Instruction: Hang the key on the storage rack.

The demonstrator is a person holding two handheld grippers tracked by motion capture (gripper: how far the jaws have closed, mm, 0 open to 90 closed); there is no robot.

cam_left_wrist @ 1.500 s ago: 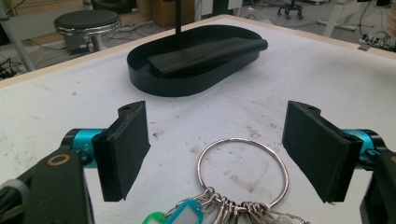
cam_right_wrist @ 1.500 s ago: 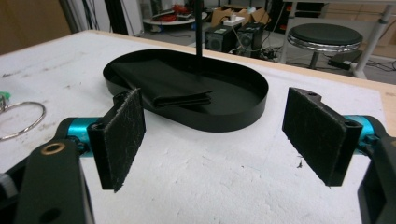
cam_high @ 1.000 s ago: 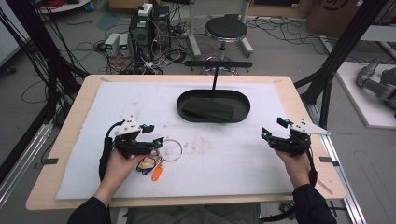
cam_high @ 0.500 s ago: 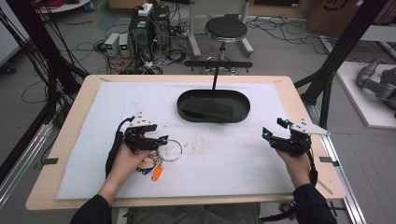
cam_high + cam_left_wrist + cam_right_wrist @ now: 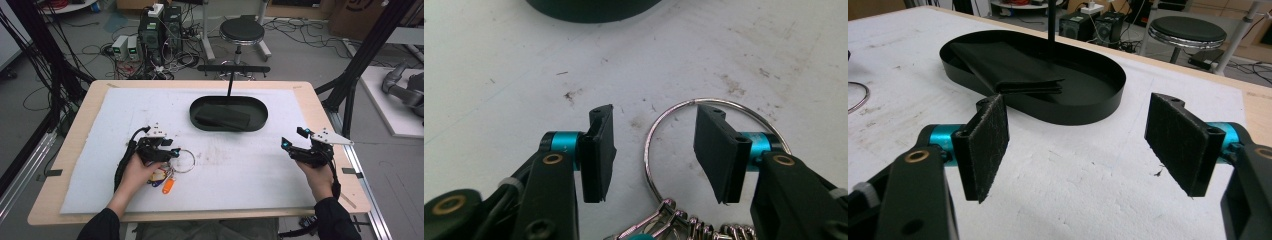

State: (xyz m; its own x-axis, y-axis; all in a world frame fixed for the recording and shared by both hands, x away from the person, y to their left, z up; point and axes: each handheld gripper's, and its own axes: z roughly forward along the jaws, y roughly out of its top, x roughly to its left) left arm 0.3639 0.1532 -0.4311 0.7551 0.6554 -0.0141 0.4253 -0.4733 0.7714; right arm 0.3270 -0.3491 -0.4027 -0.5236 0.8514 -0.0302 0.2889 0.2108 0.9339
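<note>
A large metal key ring (image 5: 194, 161) lies flat on the white mat, with several keys (image 5: 159, 176) and an orange tag (image 5: 168, 186) bunched at its near side. My left gripper (image 5: 172, 152) sits low over it. In the left gripper view its jaws (image 5: 656, 150) have just been closing. The ring's left arc (image 5: 646, 145) runs between the pads, and neither pad touches it. My right gripper (image 5: 285, 146) rests at the right of the mat, open and empty (image 5: 1078, 145), pointing toward the black oval tray (image 5: 260, 117).
The tray (image 5: 1098, 112) holds a folded black cloth (image 5: 1003, 65) and a thin black post rises at its far rim. The mat's wooden border and table edge lie just right of my right hand. A stool and cabling stand beyond the table.
My left hand has shifted right and down onto the key ring, and its jaws have narrowed around the ring's edge. The right hand has stayed put.
</note>
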